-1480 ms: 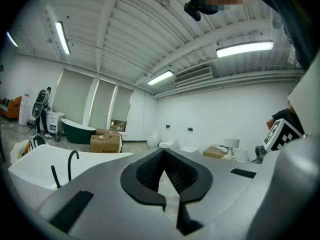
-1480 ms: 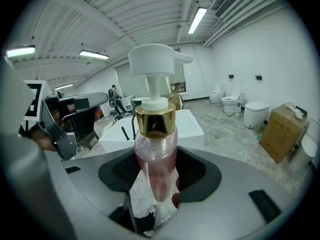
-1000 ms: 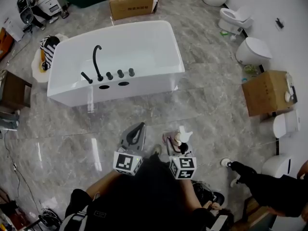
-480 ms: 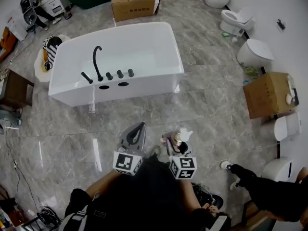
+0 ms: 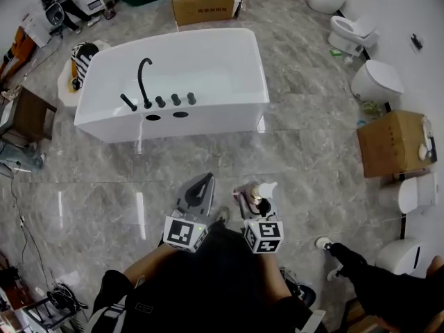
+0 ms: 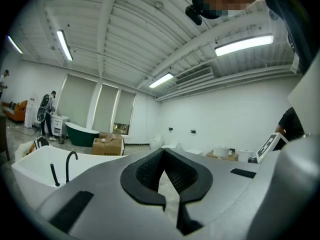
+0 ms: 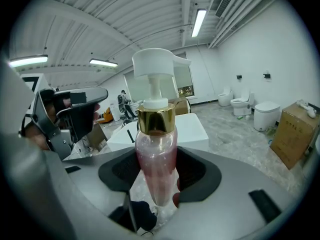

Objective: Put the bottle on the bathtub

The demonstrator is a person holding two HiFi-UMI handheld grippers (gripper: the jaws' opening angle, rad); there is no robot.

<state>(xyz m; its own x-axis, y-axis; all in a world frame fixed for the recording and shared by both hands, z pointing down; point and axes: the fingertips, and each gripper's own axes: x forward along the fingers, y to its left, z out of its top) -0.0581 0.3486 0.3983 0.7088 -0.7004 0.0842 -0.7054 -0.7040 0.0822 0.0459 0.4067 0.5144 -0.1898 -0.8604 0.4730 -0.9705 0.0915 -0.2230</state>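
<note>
A white bathtub (image 5: 208, 116) with a black faucet (image 5: 144, 82) on its front deck stands on the marble floor ahead of me. My right gripper (image 5: 255, 201) is shut on a pink bottle (image 7: 156, 151) with a gold collar and a white pump head, held upright well short of the tub. The bottle (image 5: 261, 193) also shows from above in the head view. My left gripper (image 5: 199, 191) hangs beside it, shut with nothing between its fingers. In the left gripper view the tub (image 6: 30, 165) lies low at the left; in the right gripper view the tub (image 7: 192, 126) is behind the bottle.
Cardboard boxes stand behind the tub (image 5: 206, 0) and at the right wall (image 5: 392, 143). Several toilets (image 5: 374, 80) line the right side. A brown stool (image 5: 31, 113) is left of the tub. Another person's leg (image 5: 368, 277) is at the lower right.
Both grippers keep their pose and the bottle stays gripped. The head view has shifted a little, so the tub and the boxes sit slightly to the right.
</note>
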